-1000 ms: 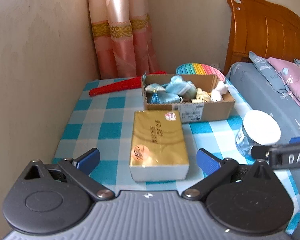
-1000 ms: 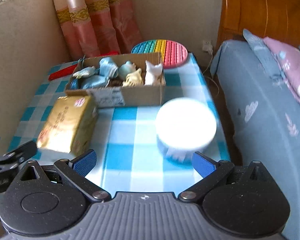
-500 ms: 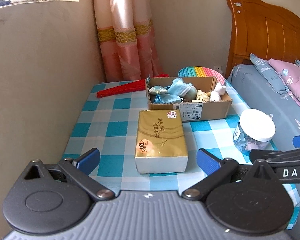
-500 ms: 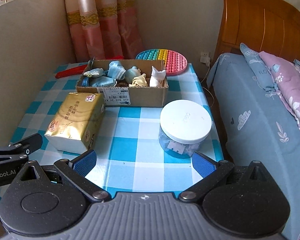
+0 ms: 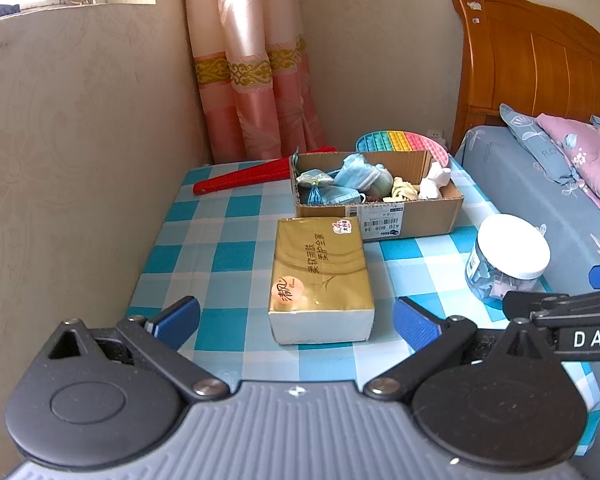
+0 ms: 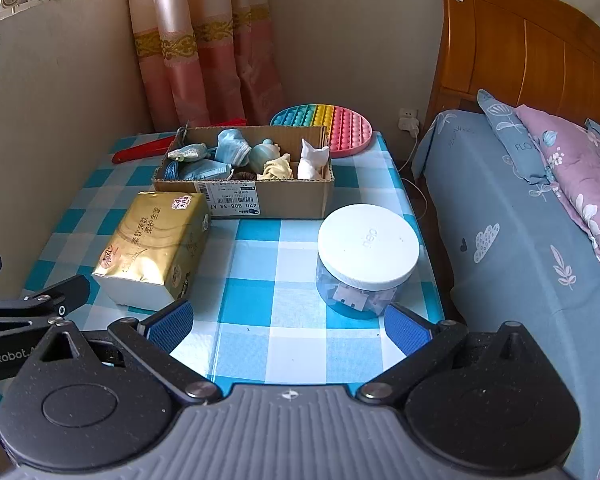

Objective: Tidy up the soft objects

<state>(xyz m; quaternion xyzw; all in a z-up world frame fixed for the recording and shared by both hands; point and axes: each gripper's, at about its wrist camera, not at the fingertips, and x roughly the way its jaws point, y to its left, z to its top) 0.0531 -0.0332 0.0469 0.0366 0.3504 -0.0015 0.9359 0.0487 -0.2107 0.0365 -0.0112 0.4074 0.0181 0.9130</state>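
A cardboard box [image 5: 416,220] [image 6: 284,200] at the back of the checked table holds several soft things: blue face masks [image 5: 356,174] [image 6: 232,152], a yellow cloth [image 6: 277,169] and a white cloth [image 6: 312,158]. A gold tissue pack [image 5: 320,272] [image 6: 156,240] lies in front of the box. My left gripper [image 5: 296,320] is open and empty, just short of the tissue pack. My right gripper [image 6: 288,326] is open and empty, above the table's front, with a white-lidded jar [image 6: 366,256] [image 5: 508,260] ahead on its right.
A round rainbow pop-it mat [image 6: 328,128] and a red folded fan [image 5: 244,180] lie behind the box. A wall [image 5: 80,160] runs along the left. A bed [image 6: 520,220] with pillows and a wooden headboard stands on the right. Curtains hang at the back.
Both grippers have drawn back and risen, so the table objects look smaller and farther. Both stay open and empty. Nothing on the table has moved.
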